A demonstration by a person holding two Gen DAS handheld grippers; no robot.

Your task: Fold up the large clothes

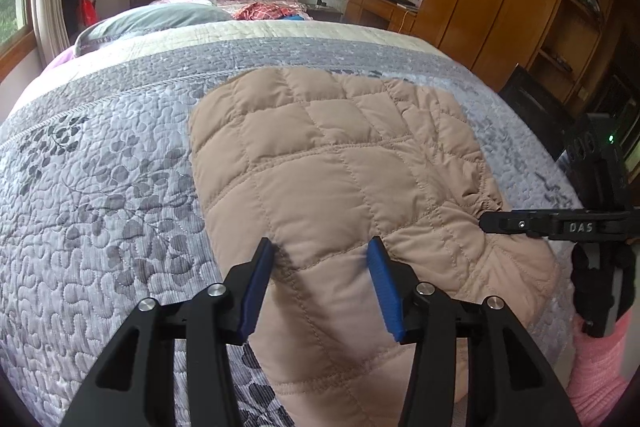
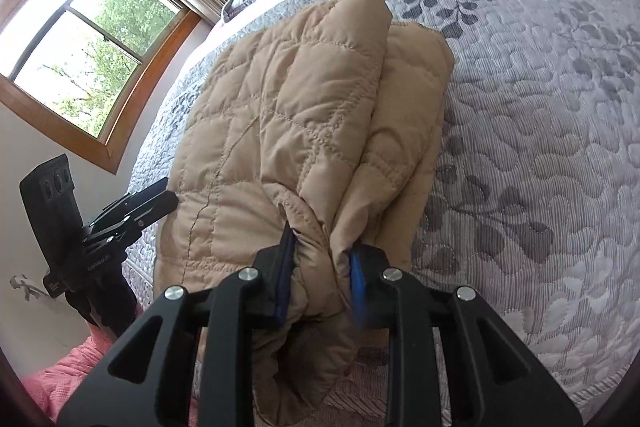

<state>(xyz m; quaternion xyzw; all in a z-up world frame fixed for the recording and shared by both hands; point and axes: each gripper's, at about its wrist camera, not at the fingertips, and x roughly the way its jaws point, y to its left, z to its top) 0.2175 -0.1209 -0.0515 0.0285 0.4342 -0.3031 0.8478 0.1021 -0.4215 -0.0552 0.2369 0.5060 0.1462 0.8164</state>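
Left wrist view: my left tongs (image 1: 322,251) hang half wide above the near end of the tan quilted jacket (image 1: 340,155), blue pads clear of the cloth and holding nothing. The jacket lies folded on the grey leaf-print bedspread (image 1: 100,187), its long axis running from my tongs toward twelve o'clock, up the bed toward the pillow (image 1: 152,19). At three o'clock in this view my right tongs (image 1: 490,221) reach in side-on to the gathered edge of the jacket.

In the right wrist view the right tongs (image 2: 320,247) stand narrow, pinched on a thick bunch of the jacket (image 2: 288,99) at its near end. The rest of the garment stretches away toward eleven o'clock, a second puffy layer lying beside it at one o'clock. My left tongs (image 2: 170,197) show at nine o'clock, just at the jacket's side edge.

I judge the coming move turns on that near end: both hands sit at it, the right one already gripping, and the free length lies straight ahead of each. A fold would carry this end forward along the long axis.
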